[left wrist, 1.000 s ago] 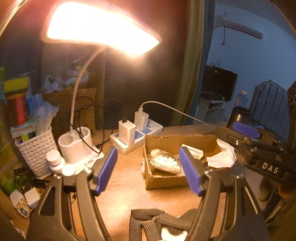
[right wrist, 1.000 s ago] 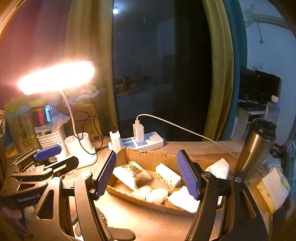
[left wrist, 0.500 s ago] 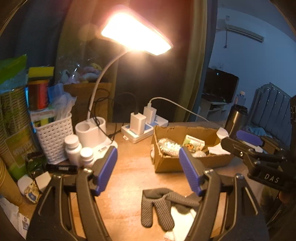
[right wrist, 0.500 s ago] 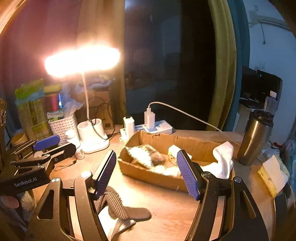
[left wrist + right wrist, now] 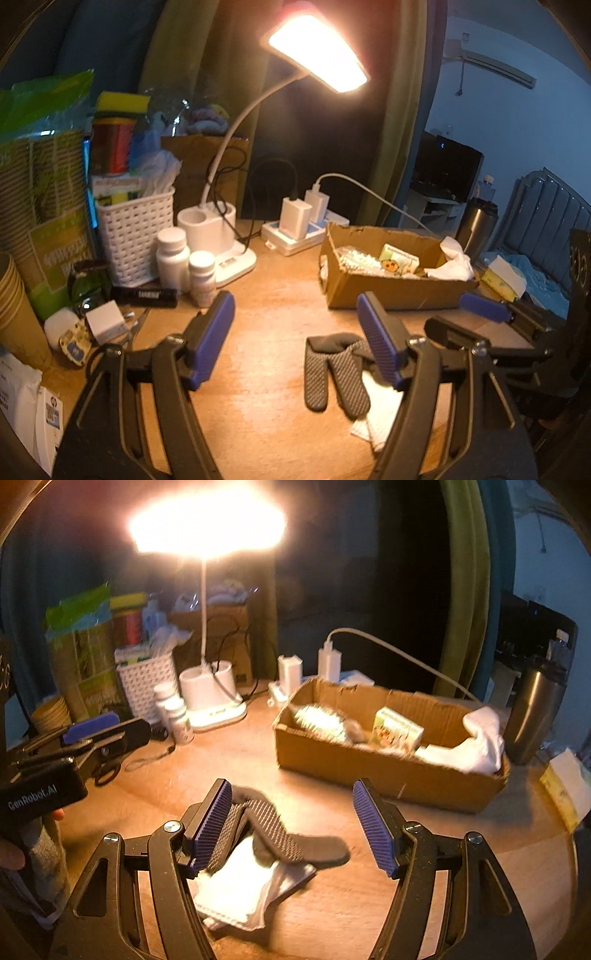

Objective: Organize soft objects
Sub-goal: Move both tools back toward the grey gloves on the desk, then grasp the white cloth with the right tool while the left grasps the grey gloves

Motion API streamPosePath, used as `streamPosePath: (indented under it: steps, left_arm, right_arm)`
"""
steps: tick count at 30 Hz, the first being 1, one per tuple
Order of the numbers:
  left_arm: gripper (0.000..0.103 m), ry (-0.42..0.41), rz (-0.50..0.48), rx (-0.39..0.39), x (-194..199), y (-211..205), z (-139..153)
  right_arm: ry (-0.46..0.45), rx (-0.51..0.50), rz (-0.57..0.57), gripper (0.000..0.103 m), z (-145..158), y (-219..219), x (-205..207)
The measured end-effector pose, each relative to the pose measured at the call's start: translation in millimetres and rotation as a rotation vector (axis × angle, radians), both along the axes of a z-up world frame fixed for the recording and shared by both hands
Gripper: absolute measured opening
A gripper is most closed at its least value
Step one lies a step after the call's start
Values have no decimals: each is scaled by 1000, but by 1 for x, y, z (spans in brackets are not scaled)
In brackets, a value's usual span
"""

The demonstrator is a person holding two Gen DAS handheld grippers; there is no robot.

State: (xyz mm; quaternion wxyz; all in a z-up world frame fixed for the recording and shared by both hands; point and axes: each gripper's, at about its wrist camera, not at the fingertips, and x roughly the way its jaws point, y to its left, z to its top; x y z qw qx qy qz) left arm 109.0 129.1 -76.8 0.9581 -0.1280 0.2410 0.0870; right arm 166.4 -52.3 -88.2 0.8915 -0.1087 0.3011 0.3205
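Observation:
A pair of dark grey grip socks lies on a white cloth on the wooden desk, also in the right wrist view over the cloth. An open cardboard box behind holds a white cloth, a small packet and other soft items. My left gripper is open and empty, left of the socks. My right gripper is open and empty, raised just behind the socks.
A lit desk lamp stands on its white base at the back. A power strip with chargers, two white bottles, a white basket and stacked cups crowd the left. A steel tumbler stands right of the box.
Both grippers have pulled back and up from the box. The socks and white cloth now lie in full view in front of them. Both stay open.

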Motion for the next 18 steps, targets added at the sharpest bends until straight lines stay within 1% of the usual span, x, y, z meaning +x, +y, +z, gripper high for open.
streamPosePath:
  steps: [7,11,16,18]
  left_arm:
    - [71,25,10,-20,-10,6,-14]
    - [71,36,16,-33,-13,9,-20]
    - [71,42,15,-44,-16,9,-25]
    - [71,45,14,-45,-16,9,-26]
  right_arm:
    - [52,-37,25,71,-22,11,-10]
    - [84,-74,40,71,-38,18,-14]
    - [148,-116,43,71,-59,21,-13]
    - [165,-117,39,71,-60,21,-10]
